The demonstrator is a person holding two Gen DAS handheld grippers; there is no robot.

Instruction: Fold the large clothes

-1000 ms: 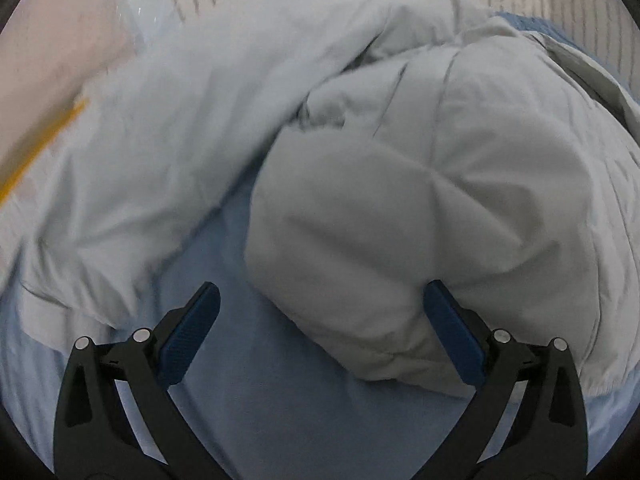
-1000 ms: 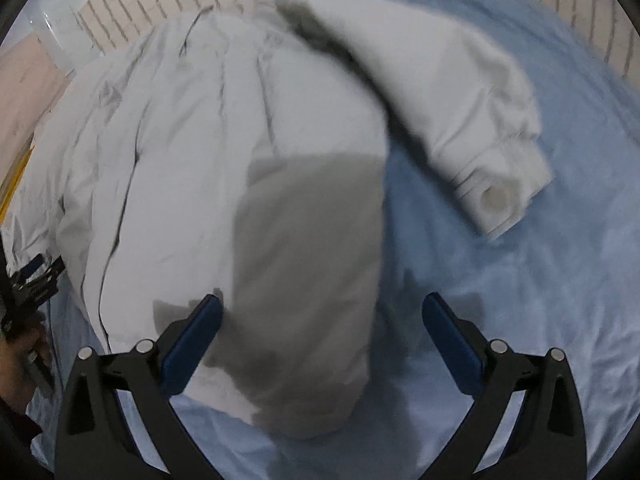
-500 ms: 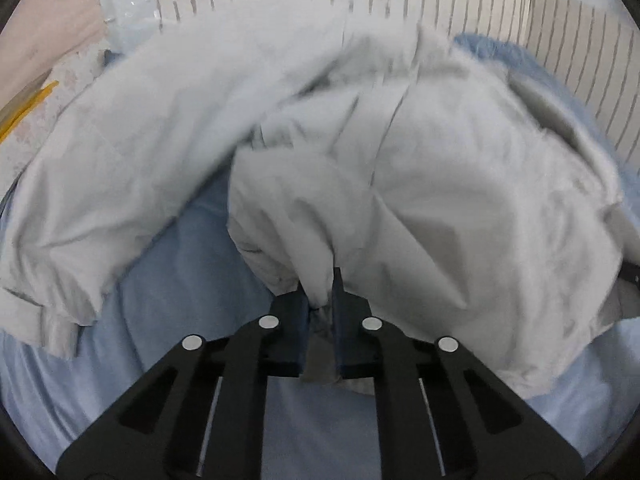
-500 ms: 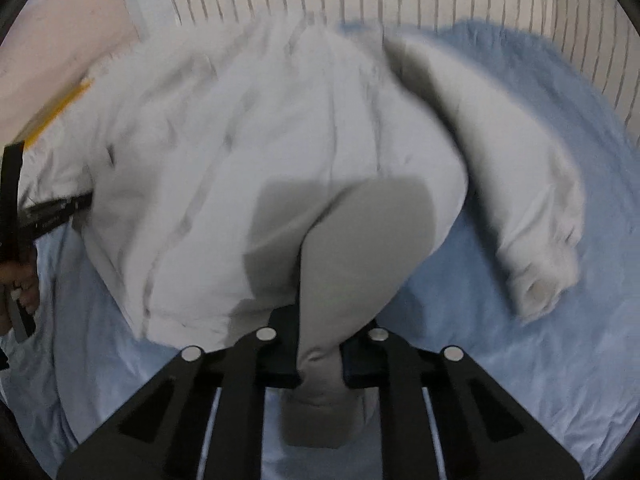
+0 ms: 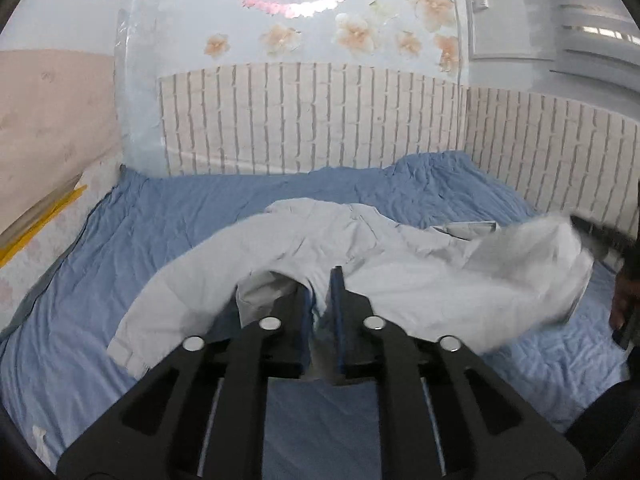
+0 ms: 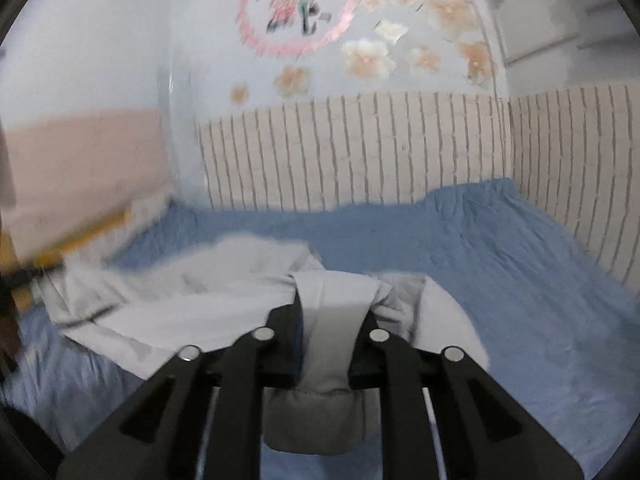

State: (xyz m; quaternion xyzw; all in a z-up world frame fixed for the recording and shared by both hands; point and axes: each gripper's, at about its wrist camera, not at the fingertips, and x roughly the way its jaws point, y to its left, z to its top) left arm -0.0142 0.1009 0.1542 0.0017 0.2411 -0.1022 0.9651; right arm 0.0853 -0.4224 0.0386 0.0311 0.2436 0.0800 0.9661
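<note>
A large pale grey jacket (image 5: 400, 264) hangs lifted above the blue bed sheet (image 5: 160, 220), stretched between both grippers. My left gripper (image 5: 322, 300) is shut on a fold of its edge. The jacket also shows in the right wrist view (image 6: 192, 300). There my right gripper (image 6: 332, 320) is shut on a thick bunch of its hem, which hangs down between the fingers. The far end of the jacket in the left wrist view is blurred, near the right hand (image 5: 624, 300).
The blue sheet (image 6: 500, 260) covers the whole bed. A white brick-pattern wall panel (image 5: 320, 120) lines the back and right sides. A pink board with a yellow strip (image 5: 40, 216) stands on the left.
Both grippers closed on the jacket's edge, then rose and tilted up. The jacket is lifted off the bed, and the wall has come into view.
</note>
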